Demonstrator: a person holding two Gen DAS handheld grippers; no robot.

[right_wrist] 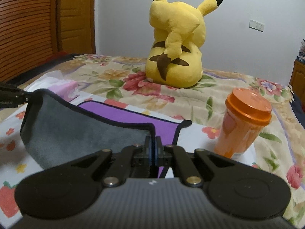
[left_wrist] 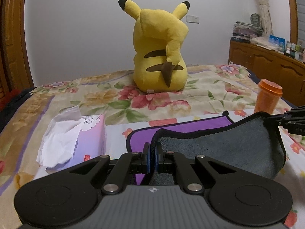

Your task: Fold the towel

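The towel (left_wrist: 219,148) is purple on one face and grey on the other, with a black hem, and lies on the flowered bed. Its near edge is lifted, so the grey face (right_wrist: 76,131) shows and the purple face (right_wrist: 133,118) lies flat behind. My left gripper (left_wrist: 152,152) is shut on the towel's near left corner. My right gripper (right_wrist: 153,147) is shut on the near right corner. Each gripper also shows at the edge of the other's view, the right one (left_wrist: 274,120) and the left one (right_wrist: 24,97), holding the raised hem.
A yellow Pikachu plush (left_wrist: 158,57) sits at the back of the bed. A tissue box (left_wrist: 76,139) with a tissue sticking out lies left of the towel. An orange lidded cup (right_wrist: 244,126) stands to its right. A wooden cabinet (left_wrist: 266,64) is at far right.
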